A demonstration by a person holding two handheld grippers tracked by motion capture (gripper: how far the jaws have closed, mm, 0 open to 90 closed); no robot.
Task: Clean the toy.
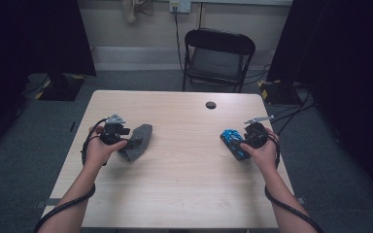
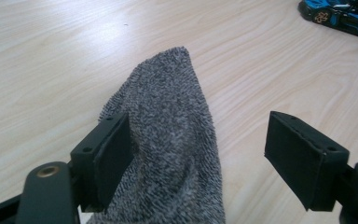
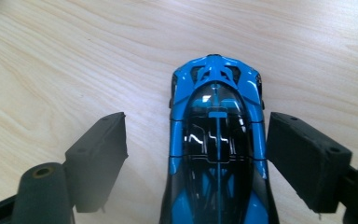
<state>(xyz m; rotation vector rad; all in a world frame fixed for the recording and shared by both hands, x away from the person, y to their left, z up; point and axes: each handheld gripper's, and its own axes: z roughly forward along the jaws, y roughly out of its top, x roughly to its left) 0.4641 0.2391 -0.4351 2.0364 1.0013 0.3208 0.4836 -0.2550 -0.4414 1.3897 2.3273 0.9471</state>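
Left gripper [image 2: 198, 140]: we find the jaws spread; the left pad [image 2: 114, 161] lies against the fabric, the other pad stands clear, so nothing is clamped.
Grey sock [image 1: 137, 141]: we see it lying flat on the table [image 1: 184, 189], left of centre, running out between those jaws.
Right gripper [image 3: 196, 154]: we find it wide too, no pad pressing.
Blue toy car [image 3: 216, 149]: we note it resting on the tabletop near the right edge, between the jaws, close to the right pad.
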